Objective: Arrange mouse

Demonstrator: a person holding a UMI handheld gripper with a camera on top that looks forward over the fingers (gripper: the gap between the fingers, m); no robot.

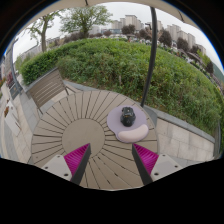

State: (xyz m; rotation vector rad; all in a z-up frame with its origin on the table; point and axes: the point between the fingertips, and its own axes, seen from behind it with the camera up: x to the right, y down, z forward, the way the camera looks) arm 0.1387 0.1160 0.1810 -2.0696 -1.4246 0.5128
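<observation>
I hold the gripper (111, 160) wide and empty, low centre | dark rounded mouse (127, 116) sits right of centre on a pale round pad (127, 130), slatted wooden table (70, 125) | fingers spread, likely to straddle it.

The gripper (112, 160) reaches forward toward 12 o'clock, its two dark fingers rising from the near edge of the view and tilting slightly inward at their tips. The left finger stands at about 7 o'clock and the right at about 5 o'clock, each bearing a magenta pad (76, 157) on its inner face. A wide gap lies between the pads, so the jaws are spread apart, and nothing is pressed between them. No hand or sleeve shows.
</observation>
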